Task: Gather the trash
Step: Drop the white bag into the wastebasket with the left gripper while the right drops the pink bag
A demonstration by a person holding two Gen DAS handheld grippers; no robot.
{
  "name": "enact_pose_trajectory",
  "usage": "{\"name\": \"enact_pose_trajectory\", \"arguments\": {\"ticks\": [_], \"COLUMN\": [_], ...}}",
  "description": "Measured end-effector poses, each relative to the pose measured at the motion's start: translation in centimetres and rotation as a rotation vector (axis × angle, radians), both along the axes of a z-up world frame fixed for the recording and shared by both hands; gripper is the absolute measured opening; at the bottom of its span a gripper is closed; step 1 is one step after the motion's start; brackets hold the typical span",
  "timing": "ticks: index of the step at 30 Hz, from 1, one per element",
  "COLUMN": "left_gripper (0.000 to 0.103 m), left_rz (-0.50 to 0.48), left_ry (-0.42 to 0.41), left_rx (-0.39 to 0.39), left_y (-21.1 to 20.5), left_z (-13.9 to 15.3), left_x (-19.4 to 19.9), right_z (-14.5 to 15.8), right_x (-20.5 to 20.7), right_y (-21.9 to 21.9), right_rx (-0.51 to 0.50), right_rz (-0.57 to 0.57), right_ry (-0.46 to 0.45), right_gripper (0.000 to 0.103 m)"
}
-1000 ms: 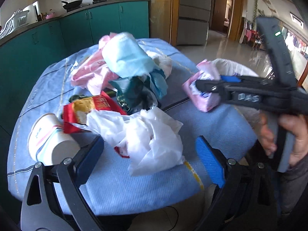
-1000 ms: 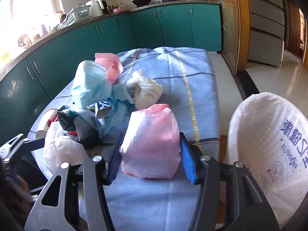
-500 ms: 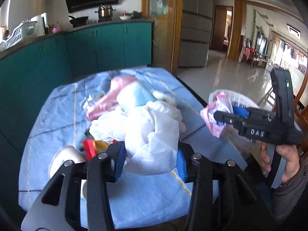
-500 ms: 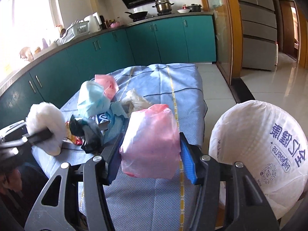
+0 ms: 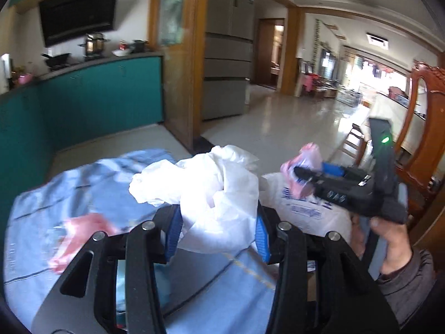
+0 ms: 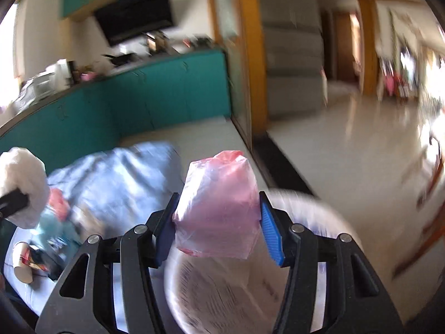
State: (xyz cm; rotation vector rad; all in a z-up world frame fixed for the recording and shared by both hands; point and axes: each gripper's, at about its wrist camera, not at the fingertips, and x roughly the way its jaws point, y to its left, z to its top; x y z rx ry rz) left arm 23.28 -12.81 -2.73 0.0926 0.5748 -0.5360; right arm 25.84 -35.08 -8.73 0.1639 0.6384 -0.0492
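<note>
My left gripper [image 5: 217,229] is shut on a crumpled white plastic bag [image 5: 211,194] and holds it above the blue tablecloth [image 5: 69,194]. My right gripper [image 6: 218,229] is shut on a pink plastic bag [image 6: 219,206] and holds it over the open mouth of a white bin liner with blue print [image 6: 217,292]. In the left wrist view the right gripper [image 5: 303,175] with its pink bag [image 5: 301,164] is over the white bin liner [image 5: 303,208]. The white bag also shows at the left of the right wrist view [image 6: 23,186].
More trash lies on the table: a pink bag [image 5: 80,231], a paper cup [image 6: 22,264], a light blue bag [image 6: 52,222]. Teal kitchen cabinets [image 5: 97,100] stand behind. A wooden chair [image 5: 425,128] is at the right. The tiled floor [image 6: 347,153] extends beyond the table.
Both grippers lifted and swung right. The left gripper carried the white bag off the table toward the bin liner. The right gripper moved the pink bag over the liner's mouth.
</note>
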Motion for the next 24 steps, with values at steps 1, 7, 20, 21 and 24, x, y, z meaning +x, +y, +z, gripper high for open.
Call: {"name": "enact_pose_trajectory", "arguments": {"ticks": [1,7,20,21,24], "left_gripper": [0.045,0.045,0.084,0.085,0.087], "left_rz": [-0.037,-0.169,-0.178,-0.161,-0.085], "left_ry": [0.019,0.129,0.099,0.075,-0.01], "left_rx": [0.009,0.063,0.15,0.155,0.156], "left_y": [-1.5,-8.8,-15.7,-15.2,-11.4], "left_z": [-1.1,-6.0,-8.4,-7.7,-5.7], "left_x": [0.3,1.5,1.8,1.7,0.3], "right_z": [-1.4,-1.7,-1.7,-1.7,-1.5], "right_x": [0.3,-0.8,-2.4,-2.4,-2.3], "right_y": [-1.5,-6.3,-7.9,-7.6,-6.5], "right_rx": [0.021,0.06,0.079,0.071,0.041], "right_rz": [-0.047,-0.182,-0.161,-0.155,-0.146], "right_ry": [0.061,0.065,0.041,0.039,0.032], "right_gripper": [0.055,0.055,0.057,0.058,0.071]}}
